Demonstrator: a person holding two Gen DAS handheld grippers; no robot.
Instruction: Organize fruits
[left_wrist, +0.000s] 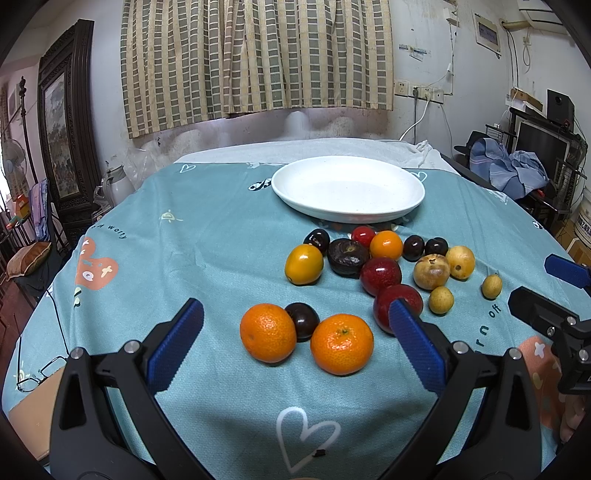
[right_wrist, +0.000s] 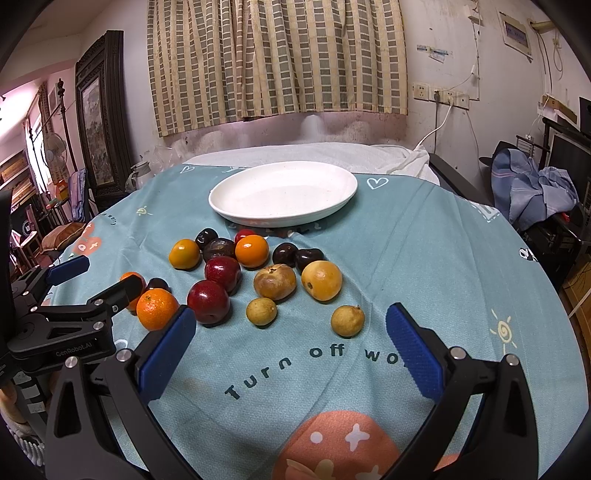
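Both tongs were held wide open and empty above the near edge of the tabletop (right_wrist: 424, 258): the left tongs (left_wrist: 295, 332) were pointed at 2 oranges, and the right tongs (right_wrist: 290, 341) were hung over bare cloth near 2 small yellow fruits. All the fruit was still loose on the teal cloth (left_wrist: 207, 236), in front of the white plate (left_wrist: 347, 218), which was empty. The likeliest trouble was judged to be rolling: the near orange (left_wrist: 341, 343) and the far orange (left_wrist: 267, 332) were set touching a dark plum (left_wrist: 303, 319), so a blue pad closing off-centre could nudge one away instead of gripping it. The red plum (right_wrist: 208, 302) was packed against its neighbours, and a pad pushed into that cluster might scatter several. The small yellow fruit (right_wrist: 347, 320) was thought easy to squirt out of wide pads. Soft fruit could be bruised by a hard squeeze. The 2 tongs were close together, so a collision was possible.
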